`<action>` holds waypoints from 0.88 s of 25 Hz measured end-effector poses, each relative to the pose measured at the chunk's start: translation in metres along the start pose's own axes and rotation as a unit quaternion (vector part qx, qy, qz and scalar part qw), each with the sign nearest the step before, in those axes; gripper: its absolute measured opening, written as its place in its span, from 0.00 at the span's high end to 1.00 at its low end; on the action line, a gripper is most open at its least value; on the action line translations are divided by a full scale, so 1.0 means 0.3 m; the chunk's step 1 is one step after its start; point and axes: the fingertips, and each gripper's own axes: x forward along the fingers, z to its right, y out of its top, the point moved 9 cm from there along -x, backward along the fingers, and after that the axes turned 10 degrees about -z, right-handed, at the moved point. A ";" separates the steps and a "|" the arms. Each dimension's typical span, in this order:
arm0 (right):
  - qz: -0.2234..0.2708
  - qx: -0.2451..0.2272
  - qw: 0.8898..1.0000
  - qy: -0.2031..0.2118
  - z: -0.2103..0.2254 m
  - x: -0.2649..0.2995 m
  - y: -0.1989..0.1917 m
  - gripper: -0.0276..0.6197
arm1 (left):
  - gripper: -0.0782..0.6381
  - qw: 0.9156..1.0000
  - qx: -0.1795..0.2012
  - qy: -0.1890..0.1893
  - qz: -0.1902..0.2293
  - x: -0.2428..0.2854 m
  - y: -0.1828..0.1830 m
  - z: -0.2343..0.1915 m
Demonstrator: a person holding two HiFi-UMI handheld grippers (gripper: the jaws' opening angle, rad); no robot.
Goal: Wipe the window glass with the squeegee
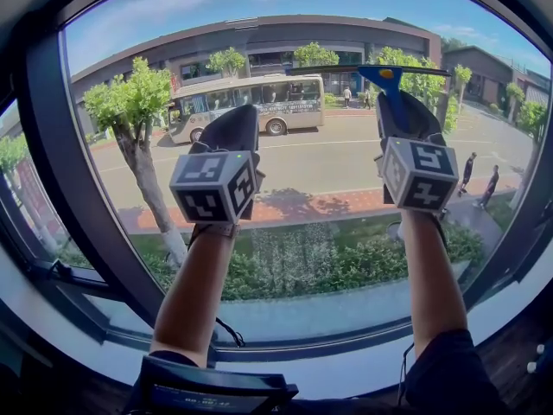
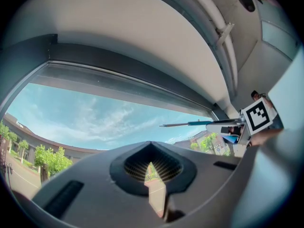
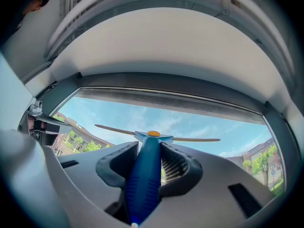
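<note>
Squeegee (image 1: pixel 386 78) sits high up the window glass (image 1: pixel 328 158), handle clamped in our right gripper (image 1: pixel 399 106), blade level, likely for a downward pull; our left gripper (image 1: pixel 235 121) hangs lower, closed, empty.

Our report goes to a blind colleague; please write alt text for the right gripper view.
The right tool is shut on the blue handle of a squeegee, whose thin blade runs crosswise in front of the window glass. Through it show buildings and trees under a blue sky; the dark window frame arches above.
</note>
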 end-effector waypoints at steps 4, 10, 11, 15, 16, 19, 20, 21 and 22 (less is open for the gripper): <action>-0.005 0.003 1.000 -0.001 -0.020 -0.013 -0.044 0.74 | 0.89 1.000 -0.008 -0.003 -0.005 -0.010 -0.046 0.011; -0.010 0.008 1.000 -0.004 -0.039 -0.039 -0.106 0.74 | 0.89 0.999 -0.029 -0.003 -0.020 -0.017 -0.124 0.025; -0.010 0.009 1.000 -0.005 -0.042 -0.043 -0.115 0.74 | 0.89 0.999 -0.031 -0.002 -0.022 -0.020 -0.136 0.024; -0.012 0.013 1.000 -0.006 -0.046 -0.057 -0.139 0.74 | 0.89 0.999 -0.034 0.004 -0.028 -0.031 -0.168 0.028; -0.012 0.014 1.000 -0.005 -0.046 -0.062 -0.142 0.74 | 0.89 0.999 -0.035 0.004 -0.029 -0.032 -0.171 0.033; -0.015 0.014 1.000 -0.004 -0.047 -0.078 -0.162 0.74 | 0.89 0.999 -0.036 0.000 -0.031 -0.035 -0.185 0.054; -0.016 0.014 1.000 -0.004 -0.049 -0.082 -0.169 0.74 | 0.89 0.999 -0.036 -0.003 -0.033 -0.035 -0.192 0.061; -0.017 0.014 1.000 -0.004 -0.051 -0.084 -0.175 0.74 | 0.89 0.999 -0.036 -0.005 -0.034 -0.034 -0.198 0.066; -0.018 0.013 1.000 -0.004 -0.052 -0.086 -0.180 0.74 | 0.89 0.999 -0.036 -0.007 -0.036 -0.033 -0.203 0.070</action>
